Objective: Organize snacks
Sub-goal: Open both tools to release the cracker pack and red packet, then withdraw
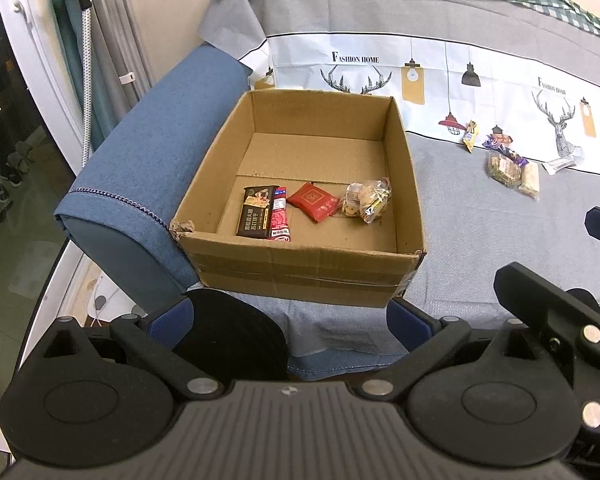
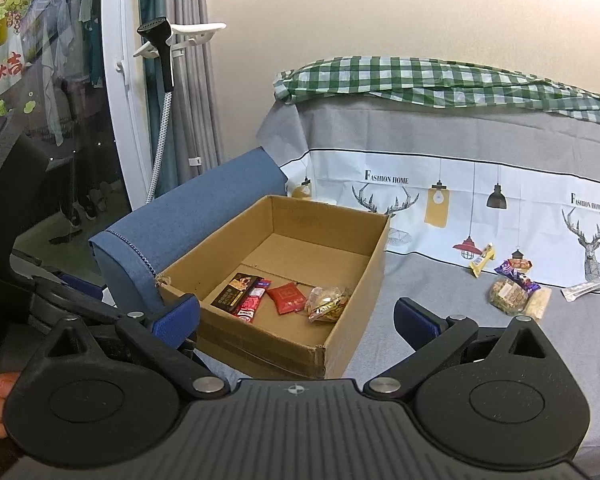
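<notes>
Clearly the work is half done: a dark brown packet (image 1: pixel 259 211), a thin red stick packet (image 1: pixel 280 219), a red square sachet (image 1: pixel 313 201) and a clear bag of biscuits (image 1: pixel 367 199) already lie on the floor of the cardboard box (image 1: pixel 300 268), while a small group of snacks (image 2: pixel 514 290) waits on the grey cover.

Both tools are empty. The left gripper (image 1: pixel 290 326) has its jaws wide apart, with the near wall of the box just ahead of them and the box floor further on, almost centred between the two fingers. The right gripper (image 2: pixel 296 314) is also spread wide; its left finger (image 2: pixel 176 316) stands in front of the near left corner of the box, and the box interior sits ahead between the jaws.

The loose snacks lie ahead and well to the right of the right jaws, outside the gap, so I judge the next step is to fetch one of them. To do it well, turn the right tool toward the group, choose one packet at the edge such as the yellow bar (image 2: pixel 482 260), put one finger on each long side, and close softly because the wrappers are thin and slippery. Lift before travelling over the box wall.
</notes>
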### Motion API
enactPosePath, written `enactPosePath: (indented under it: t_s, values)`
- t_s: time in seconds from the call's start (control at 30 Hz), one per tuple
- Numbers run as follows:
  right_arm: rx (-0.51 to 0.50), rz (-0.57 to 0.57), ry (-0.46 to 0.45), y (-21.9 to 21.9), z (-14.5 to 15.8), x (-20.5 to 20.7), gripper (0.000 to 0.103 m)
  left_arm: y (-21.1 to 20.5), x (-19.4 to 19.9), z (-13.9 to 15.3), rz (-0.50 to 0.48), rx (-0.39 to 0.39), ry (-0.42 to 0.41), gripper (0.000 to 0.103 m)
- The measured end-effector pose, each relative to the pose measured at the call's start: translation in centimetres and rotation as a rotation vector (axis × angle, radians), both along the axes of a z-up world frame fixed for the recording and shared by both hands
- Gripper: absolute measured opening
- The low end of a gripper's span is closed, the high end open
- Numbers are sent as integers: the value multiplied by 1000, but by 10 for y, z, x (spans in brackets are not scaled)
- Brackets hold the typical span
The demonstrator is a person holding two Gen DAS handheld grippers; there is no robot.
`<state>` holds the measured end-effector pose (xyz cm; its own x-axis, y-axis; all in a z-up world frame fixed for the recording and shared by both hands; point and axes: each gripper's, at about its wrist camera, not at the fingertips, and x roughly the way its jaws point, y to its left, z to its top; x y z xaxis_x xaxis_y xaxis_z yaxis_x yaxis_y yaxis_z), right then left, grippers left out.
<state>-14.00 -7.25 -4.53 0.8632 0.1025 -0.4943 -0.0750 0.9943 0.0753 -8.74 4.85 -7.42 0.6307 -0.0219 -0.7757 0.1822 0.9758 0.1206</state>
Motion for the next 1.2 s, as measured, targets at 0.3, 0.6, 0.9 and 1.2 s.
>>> enactPosePath:
  t_s: [0.3,0.6,0.9,1.2]
  values:
    - [6,-2,8,1,-2,0,102,0,2,-2,-4,7,8,103]
    - [18,-6,25,0,-6,5,102,-2,4,-6,-8,14,21,103]
    - [36,-7,43,-5,-12,9,102,-8,11,-12,-9,30,52,103]
    - [102,-55,75,-29,-27,16,102,-30,31,-27,-36,85,124,103]
